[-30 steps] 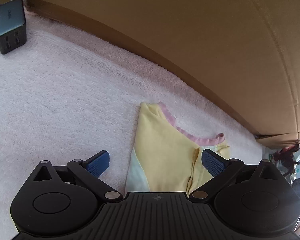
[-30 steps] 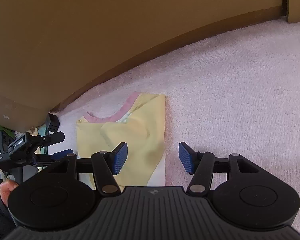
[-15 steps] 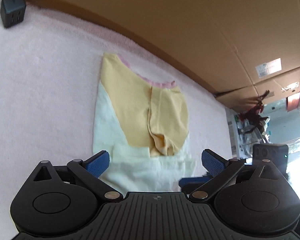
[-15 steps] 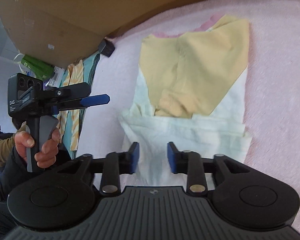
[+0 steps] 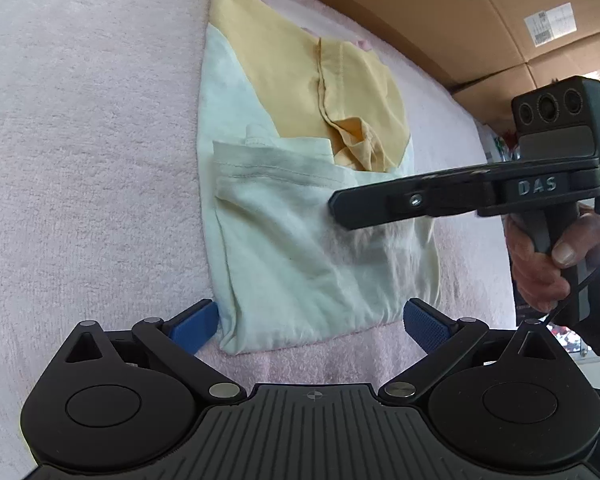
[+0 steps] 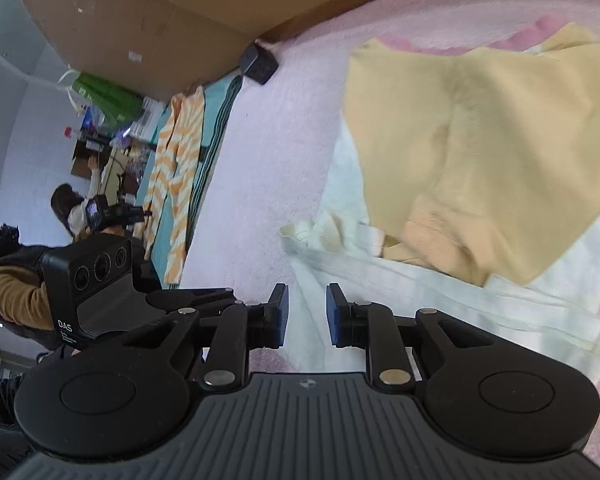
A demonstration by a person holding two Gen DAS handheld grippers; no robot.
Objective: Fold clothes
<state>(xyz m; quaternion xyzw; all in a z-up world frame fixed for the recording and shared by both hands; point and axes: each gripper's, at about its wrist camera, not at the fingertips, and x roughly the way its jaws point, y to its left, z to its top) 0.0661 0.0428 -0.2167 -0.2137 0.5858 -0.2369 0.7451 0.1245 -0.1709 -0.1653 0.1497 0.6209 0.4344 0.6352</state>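
With my left gripper (image 5: 312, 322) spread wide over the near hem of the shirt (image 5: 300, 240), which lies partly folded on the pink towel (image 5: 80, 160), and my right gripper (image 6: 307, 314) narrowed but empty above it, I judge an even hem grip best.

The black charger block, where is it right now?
In the right wrist view, the charger block sits upper left of the shirt, on the pink towel against the cardboard wall.
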